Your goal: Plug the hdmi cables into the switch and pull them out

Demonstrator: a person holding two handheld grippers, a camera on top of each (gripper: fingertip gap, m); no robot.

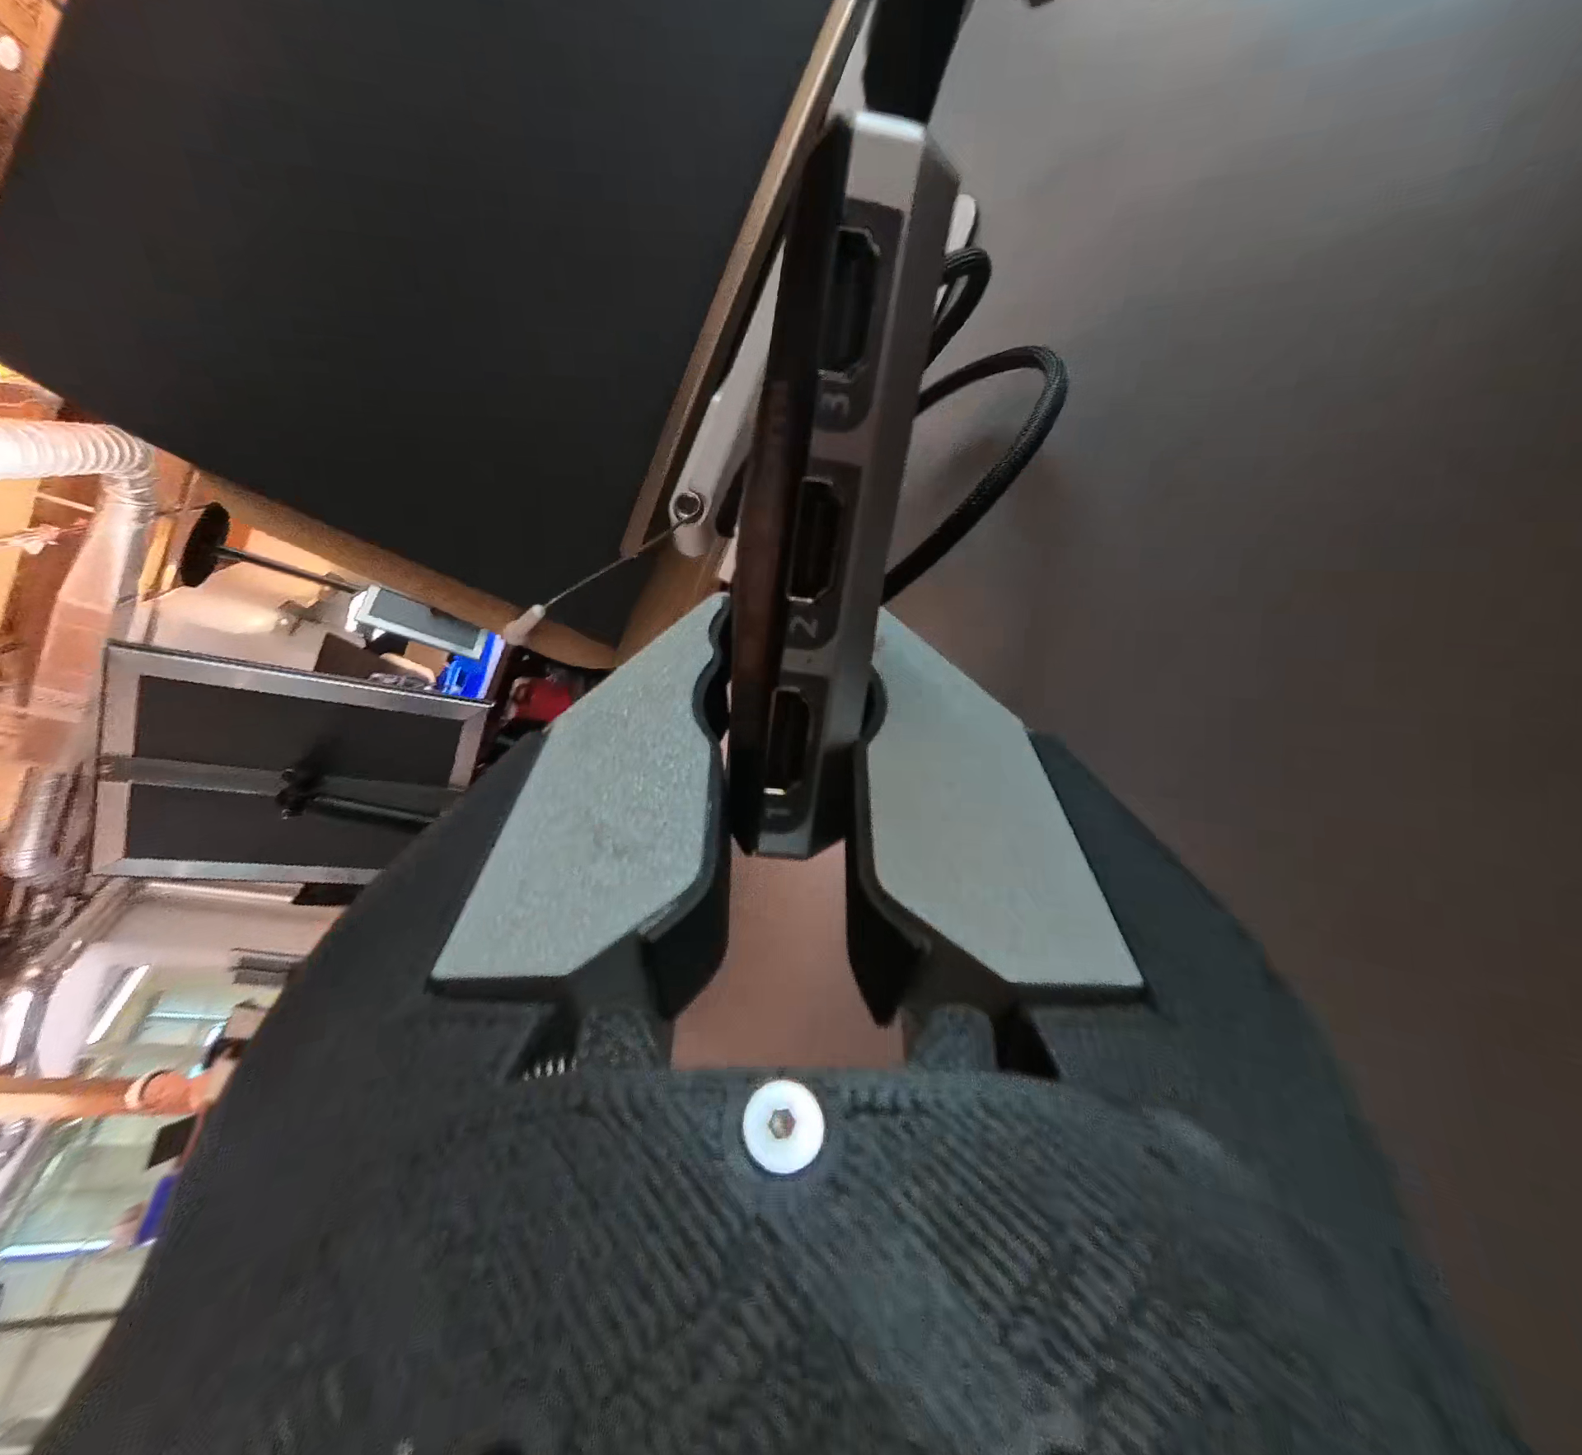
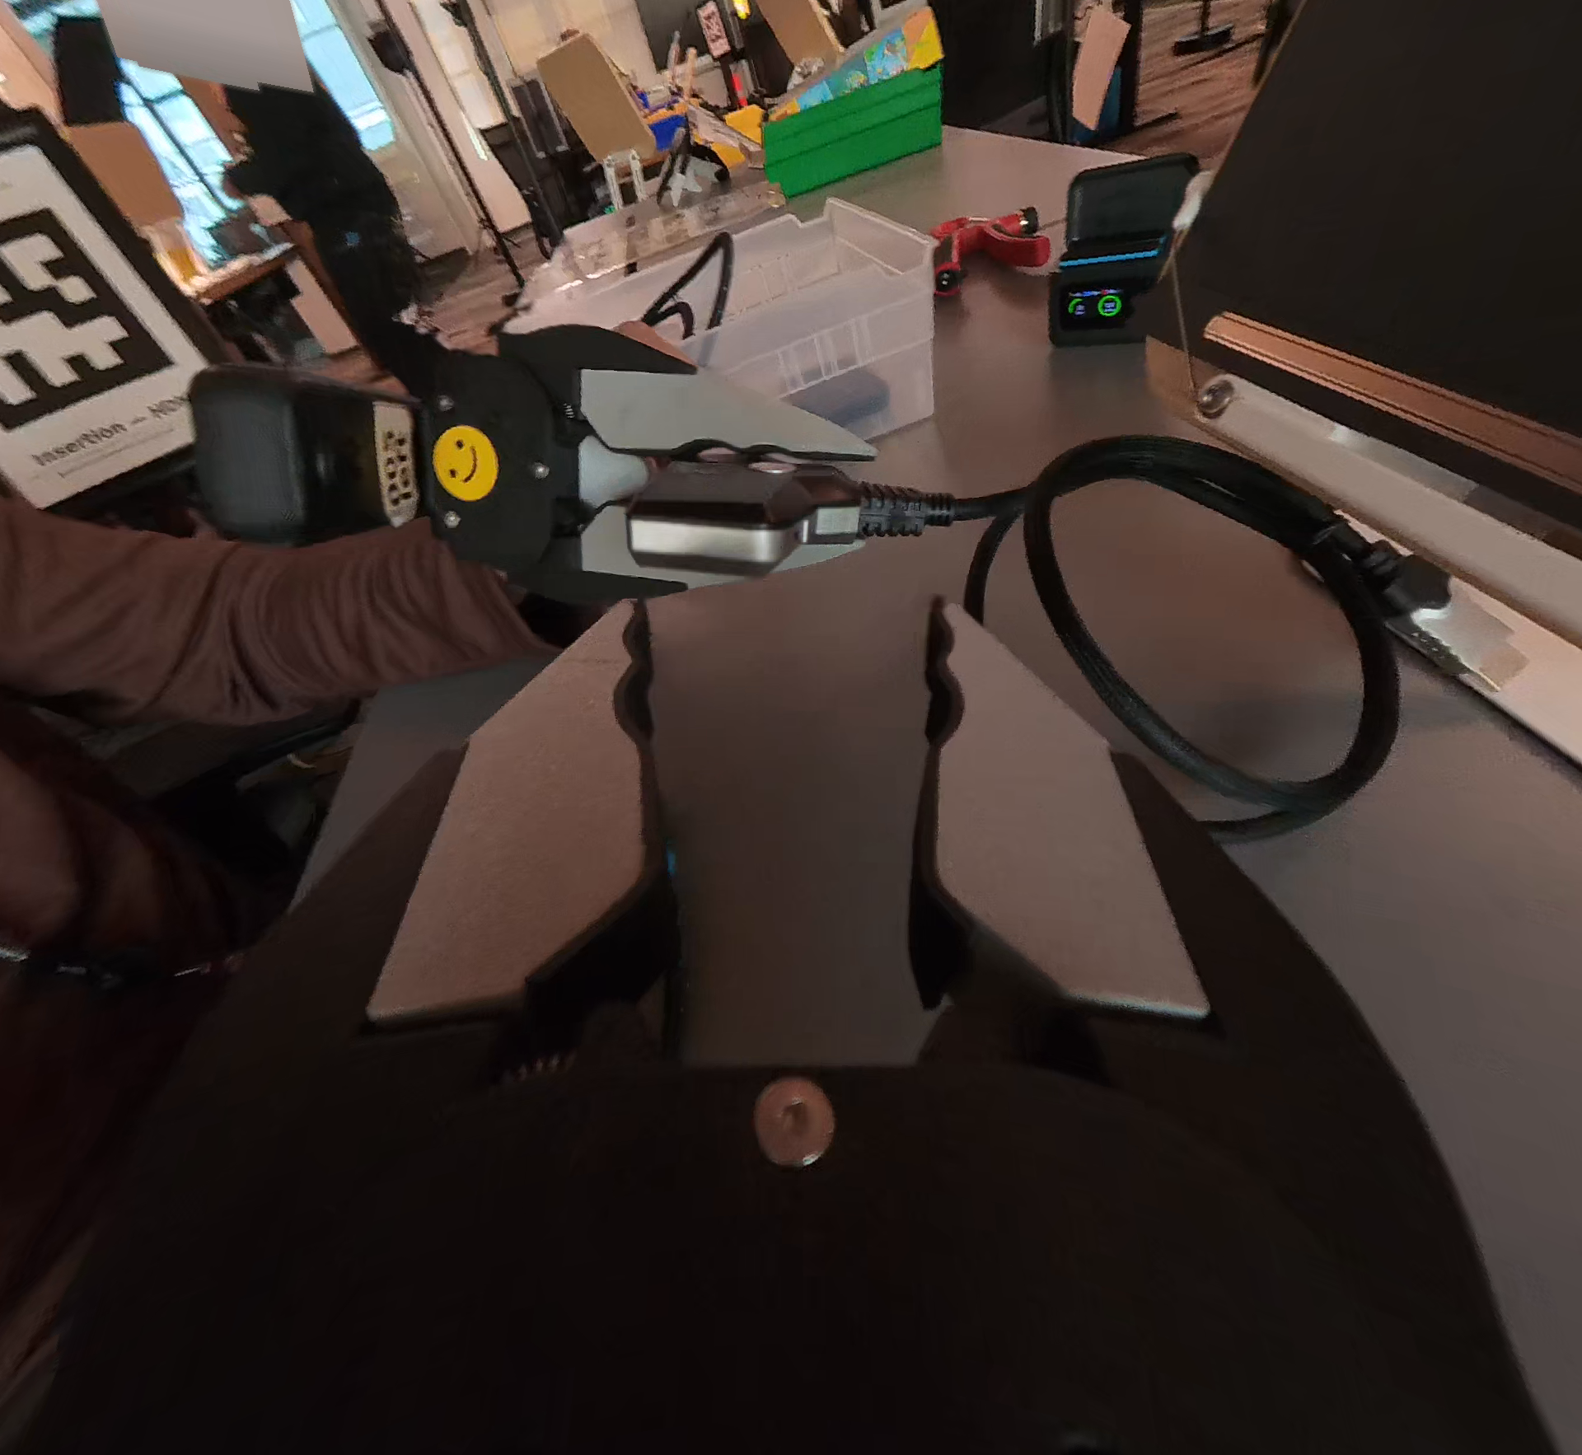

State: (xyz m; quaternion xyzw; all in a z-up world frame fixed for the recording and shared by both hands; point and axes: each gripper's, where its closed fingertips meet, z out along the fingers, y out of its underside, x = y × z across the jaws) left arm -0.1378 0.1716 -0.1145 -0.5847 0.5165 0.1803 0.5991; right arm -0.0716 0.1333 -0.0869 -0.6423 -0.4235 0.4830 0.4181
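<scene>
Your left gripper [image 1: 792, 763] holds the switch [image 1: 843, 489] clamped above the desk [image 2: 1070, 943], three ports empty; your right gripper [image 2: 783, 695], fingers apart and empty, likely must next fetch a cable [image 2: 1198, 643].

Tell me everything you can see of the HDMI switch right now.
The switch is a slim, flat box with a silvery metal-looking body and a dark top face. One narrow edge carries three numbered ports in a row, all empty. It is held on edge, off the table, clamped between the jaws of the left gripper near the first port. In the right wrist view a black braided cable runs from its far end and loops across the grey table.
</scene>
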